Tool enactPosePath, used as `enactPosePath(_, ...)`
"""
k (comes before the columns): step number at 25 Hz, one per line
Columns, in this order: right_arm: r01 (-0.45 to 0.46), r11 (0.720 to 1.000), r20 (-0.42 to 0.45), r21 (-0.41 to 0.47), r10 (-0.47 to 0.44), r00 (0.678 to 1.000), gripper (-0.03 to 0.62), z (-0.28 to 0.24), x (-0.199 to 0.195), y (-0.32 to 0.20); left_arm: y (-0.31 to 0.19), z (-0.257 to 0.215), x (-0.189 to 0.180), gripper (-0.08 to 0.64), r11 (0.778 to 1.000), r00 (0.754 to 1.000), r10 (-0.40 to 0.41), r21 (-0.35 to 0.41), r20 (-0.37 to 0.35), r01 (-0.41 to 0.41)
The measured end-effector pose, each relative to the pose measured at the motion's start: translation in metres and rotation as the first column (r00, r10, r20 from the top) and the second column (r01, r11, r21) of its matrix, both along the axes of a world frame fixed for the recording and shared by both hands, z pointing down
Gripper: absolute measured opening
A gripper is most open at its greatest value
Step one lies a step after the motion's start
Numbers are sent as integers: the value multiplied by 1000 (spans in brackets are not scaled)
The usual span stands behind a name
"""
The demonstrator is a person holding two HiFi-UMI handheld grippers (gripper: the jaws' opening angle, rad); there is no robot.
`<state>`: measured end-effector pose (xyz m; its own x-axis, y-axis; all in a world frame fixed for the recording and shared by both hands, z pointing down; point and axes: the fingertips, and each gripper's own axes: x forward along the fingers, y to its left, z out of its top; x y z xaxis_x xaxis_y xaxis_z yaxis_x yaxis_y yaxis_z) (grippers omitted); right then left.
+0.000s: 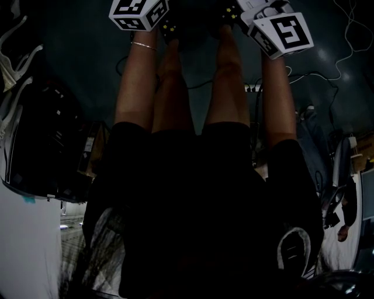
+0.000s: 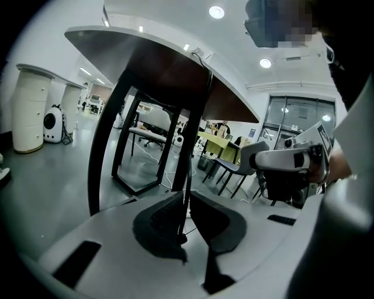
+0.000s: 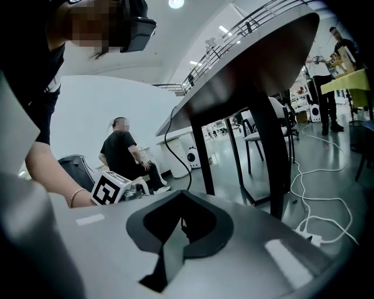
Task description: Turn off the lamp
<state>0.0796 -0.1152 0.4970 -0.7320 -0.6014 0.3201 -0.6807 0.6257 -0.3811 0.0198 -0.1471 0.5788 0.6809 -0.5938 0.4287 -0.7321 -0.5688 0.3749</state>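
Observation:
No lamp shows in any view. The head view is dim and looks down on the person's dark shirt and bare legs, with both arms stretched forward. The left gripper's marker cube [image 1: 139, 13] and the right gripper's marker cube [image 1: 284, 33] sit at the top edge, and their jaws are out of that frame. In the left gripper view, my left gripper [image 2: 185, 198] has its dark pads together with nothing between them. My right gripper [image 3: 182, 198] is likewise shut and empty. Both point out under a dark table [image 2: 175, 64].
The table's black legs [image 3: 266, 157] stand just ahead. White cables [image 3: 318, 193] trail over the grey floor. A person sits at the left [image 3: 124, 155] and another stands far right [image 3: 328, 70]. Chairs [image 2: 234, 166] and desks fill the room behind.

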Motion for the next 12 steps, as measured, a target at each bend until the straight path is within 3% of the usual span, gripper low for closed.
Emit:
enactPosePath(4, -29, 999, 13, -19, 29, 999, 2, 0, 0, -1, -2, -3, -3, 23, 1000, 1000, -9, 4, 4, 9)
enactPosePath(12, 4, 1000, 2, -1, -4, 1000, 2, 0, -2, 3, -1, -5, -1, 25, 1000, 1000, -7, 1, 1, 7)
